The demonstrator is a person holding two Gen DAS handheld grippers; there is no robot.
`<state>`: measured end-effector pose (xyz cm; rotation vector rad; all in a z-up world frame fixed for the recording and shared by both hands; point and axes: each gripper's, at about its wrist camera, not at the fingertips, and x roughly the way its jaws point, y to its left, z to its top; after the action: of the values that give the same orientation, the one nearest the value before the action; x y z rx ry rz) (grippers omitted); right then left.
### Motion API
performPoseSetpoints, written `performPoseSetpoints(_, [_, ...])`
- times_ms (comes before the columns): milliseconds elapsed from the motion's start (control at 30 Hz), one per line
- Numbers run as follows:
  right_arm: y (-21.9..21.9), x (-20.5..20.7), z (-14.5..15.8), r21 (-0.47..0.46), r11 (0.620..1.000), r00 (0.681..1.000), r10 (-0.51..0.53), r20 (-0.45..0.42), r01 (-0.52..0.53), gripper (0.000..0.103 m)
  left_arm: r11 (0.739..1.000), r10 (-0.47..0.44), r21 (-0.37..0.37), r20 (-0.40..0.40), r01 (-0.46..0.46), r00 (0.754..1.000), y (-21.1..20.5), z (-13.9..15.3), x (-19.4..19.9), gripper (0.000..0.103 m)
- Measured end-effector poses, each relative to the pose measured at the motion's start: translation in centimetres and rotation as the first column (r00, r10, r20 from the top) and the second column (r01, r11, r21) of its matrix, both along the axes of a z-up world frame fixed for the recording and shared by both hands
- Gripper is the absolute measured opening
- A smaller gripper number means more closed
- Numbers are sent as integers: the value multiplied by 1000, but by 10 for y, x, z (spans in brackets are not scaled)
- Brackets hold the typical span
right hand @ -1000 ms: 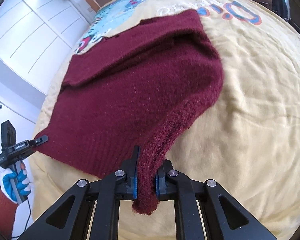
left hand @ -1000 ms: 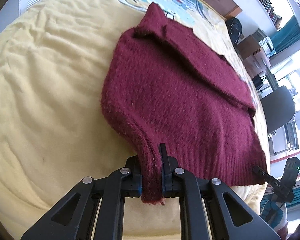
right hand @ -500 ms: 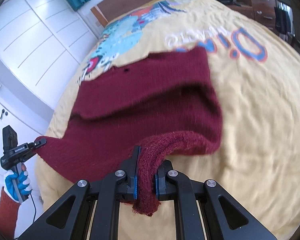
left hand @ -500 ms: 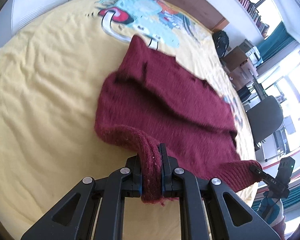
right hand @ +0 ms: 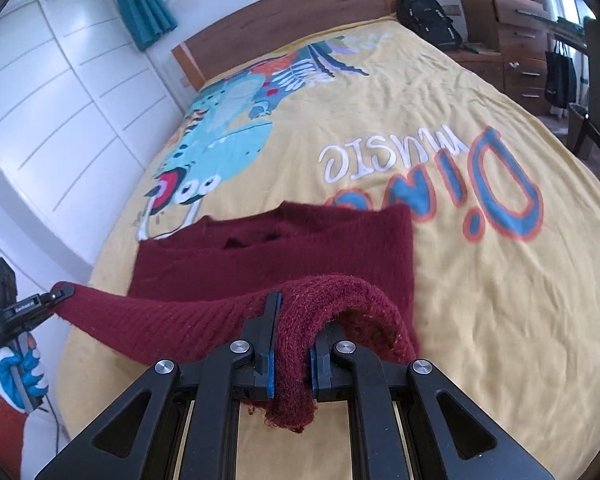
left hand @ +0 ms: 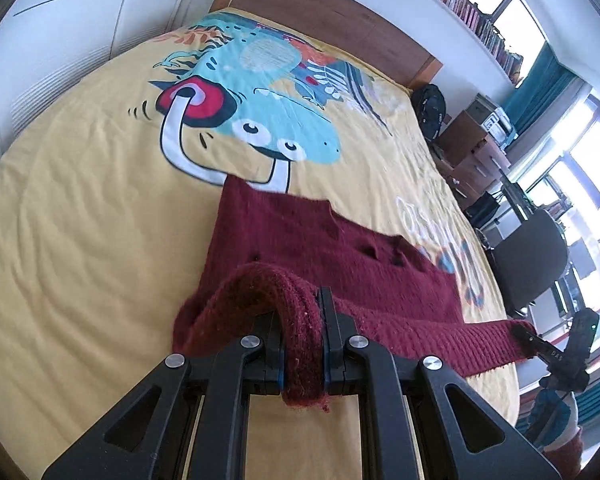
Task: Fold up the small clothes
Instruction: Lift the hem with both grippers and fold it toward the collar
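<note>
both grippers, left gripper (left hand: 302, 344) and right gripper (right hand: 291, 354), pinch sweater (left hand: 340, 256) hem corners.

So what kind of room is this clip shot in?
A bedroom, most likely a child's: a bed with a yellow dinosaur-print cover and wooden headboard, white wardrobe doors, and a bookshelf high on the wall.

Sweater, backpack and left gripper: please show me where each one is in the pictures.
sweater (left hand: 300, 240): left wrist view, flat part on the bed.
backpack (right hand: 426, 14): right wrist view, its front.
left gripper (left hand: 303, 344): left wrist view, between its fingertips, shut on the sweater.
</note>
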<state>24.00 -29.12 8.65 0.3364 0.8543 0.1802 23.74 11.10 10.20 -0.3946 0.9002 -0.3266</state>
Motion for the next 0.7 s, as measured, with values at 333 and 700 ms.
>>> performPoseSetpoints(333, [-6, 80, -49, -4, 998, 994, -68, -85, 68, 11, 998, 31, 64, -80, -26, 996, -7, -51, 83, 10])
performPoseSetpoints(700, [-12, 124, -95, -8, 987, 972, -158, -176, 159, 18, 988, 20, 153, -170, 7, 985, -20, -105, 134, 12])
